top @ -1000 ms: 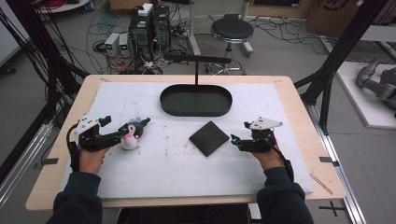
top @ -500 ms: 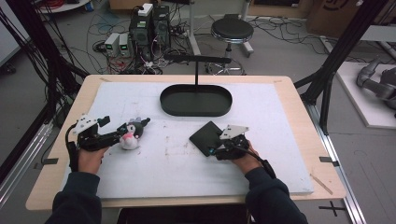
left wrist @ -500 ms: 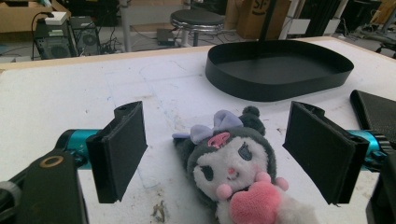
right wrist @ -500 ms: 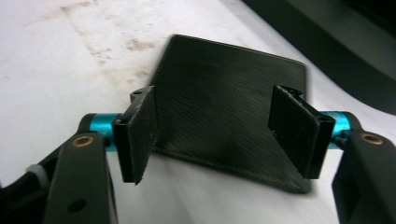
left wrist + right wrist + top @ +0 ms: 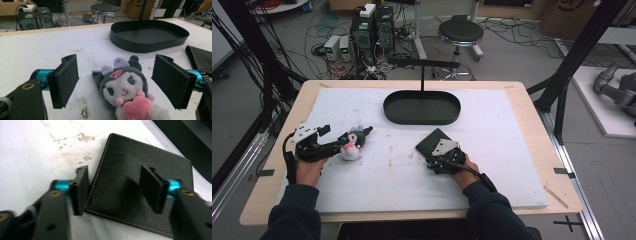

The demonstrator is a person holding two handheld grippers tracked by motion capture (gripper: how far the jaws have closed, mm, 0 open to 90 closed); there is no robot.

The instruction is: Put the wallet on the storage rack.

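Your right gripper [image 5: 113,191] sits over the flat black leather wallet [image 5: 140,182] near the middle of the table; its jaws have been closing, not squeezing yet. Your left gripper [image 5: 120,82] is wide around the small plush toy [image 5: 125,90] at the left.

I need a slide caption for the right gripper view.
Right claw over a black leather wallet, one jaw beside its edge, one above it.

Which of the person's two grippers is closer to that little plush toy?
The left. The left gripper has its open fingers either side of the plush toy, not touching it. The right gripper is far off across the table, over the black wallet.
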